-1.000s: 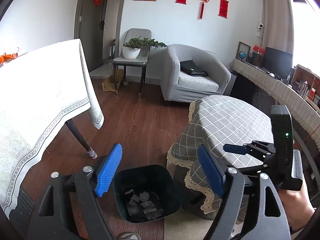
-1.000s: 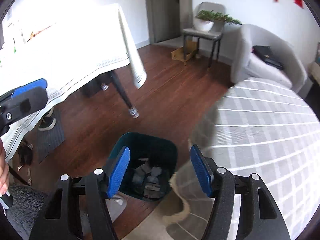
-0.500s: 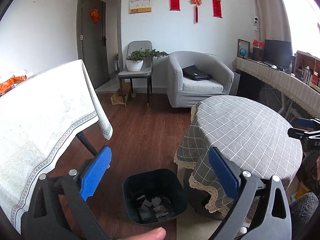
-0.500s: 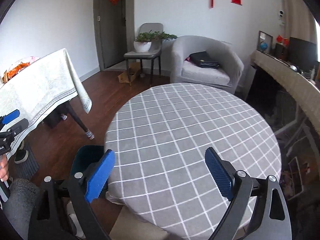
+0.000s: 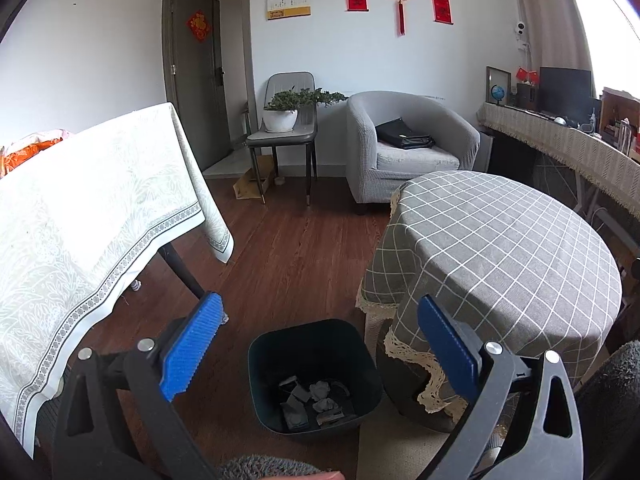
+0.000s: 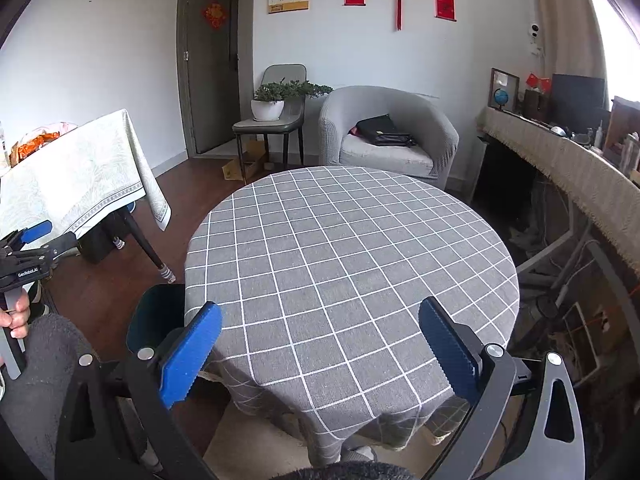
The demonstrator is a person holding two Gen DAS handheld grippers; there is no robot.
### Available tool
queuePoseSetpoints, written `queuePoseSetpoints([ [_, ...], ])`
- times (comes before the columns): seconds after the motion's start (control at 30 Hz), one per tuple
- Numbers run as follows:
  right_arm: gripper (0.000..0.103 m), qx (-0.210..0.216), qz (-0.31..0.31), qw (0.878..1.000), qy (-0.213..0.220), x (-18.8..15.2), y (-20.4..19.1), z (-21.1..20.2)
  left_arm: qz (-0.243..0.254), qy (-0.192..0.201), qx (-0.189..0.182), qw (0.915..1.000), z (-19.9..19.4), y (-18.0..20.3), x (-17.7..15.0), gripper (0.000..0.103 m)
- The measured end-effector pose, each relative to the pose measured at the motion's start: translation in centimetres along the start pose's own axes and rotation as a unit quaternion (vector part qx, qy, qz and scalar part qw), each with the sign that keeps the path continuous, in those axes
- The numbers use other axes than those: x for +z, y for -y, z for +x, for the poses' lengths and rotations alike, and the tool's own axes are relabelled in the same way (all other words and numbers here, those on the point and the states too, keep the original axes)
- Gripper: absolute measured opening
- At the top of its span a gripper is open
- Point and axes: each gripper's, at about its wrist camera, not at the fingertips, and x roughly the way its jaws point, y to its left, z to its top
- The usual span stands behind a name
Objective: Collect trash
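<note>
"Trash (image 5: pixel 312 400) – where is it lying, and is either claw holding any?"

"Neither. The left gripper (image 5: pixel 319 302) is standing wide open with nothing between its blue pads (image 5: pixel 188 348). The right gripper (image 6: pixel 320 309) is opening at this moment, and its jaws are bare too."

"So what is sitting under them?"

"The left one is pointing down at a dark bin (image 5: pixel 280 344) on the wooden floor (image 5: pixel 288 248). Grey crumpled scraps are lying in the bottom of it, bunched toward the middle and the near wall. The right one is hanging over the near edge of the round table (image 6: pixel 340 240), which is wearing a grey checked cloth."

"How is the bin sitting against that table?"

"Just beside its left edge, tucked near the hanging lace fringe (image 5: pixel 412 356). From the right wrist view only a slice of the bin is showing past the cloth."

"Anything else showing farther out?"

"A hand (image 6: pixel 14 316) is gripping the left tool's handle at the far left of the right wrist view. Beyond the bin, a second table under a pale patterned cloth (image 5: pixel 80 208) is filling the left side. Against the back wall a grey armchair (image 5: pixel 400 152) is carrying a black bag (image 5: pixel 404 136), and a potted plant (image 5: pixel 280 118) is resting on a chair beside it."
</note>
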Motion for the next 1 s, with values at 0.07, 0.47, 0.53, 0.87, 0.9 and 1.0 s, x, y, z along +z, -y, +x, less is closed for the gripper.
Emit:
queuePoseSetpoints([
  [0.07,0.1,0.014,-0.007,1.0,0.005,-0.4,-0.1,0.3,0.005,-0.007,0.008,0.9999,0.4,-0.2,-0.6,0.1],
  [0.47,0.1,0.027,-0.029,0.999,-0.008,-1.2,-1.6,1.8,0.02,-0.016,0.012,0.9996,0.6,0.1,-1.2,0.1],
  [0.53,0.1,0.032,-0.026,0.999,-0.01,-1.4,-1.5,1.8,0.02,-0.019,0.012,0.9996,0.7,0.1,-1.2,0.1],
  [0.87,0.1,0.035,-0.031,0.999,-0.004,-1.4,-2.4,1.5,0.008,-0.023,0.008,0.9997,0.9,-0.3,-1.3,0.1],
  [0.9,0.1,0.035,-0.032,0.999,-0.003,-1.4,-2.5,1.5,0.007,-0.023,0.007,0.9997,1.0,-0.4,-1.3,0.1],
  [1.0,0.1,0.037,-0.029,0.999,-0.003,-1.4,-2.4,1.4,0.003,-0.024,0.007,0.9997,1.1,-0.4,-1.3,0.1],
])
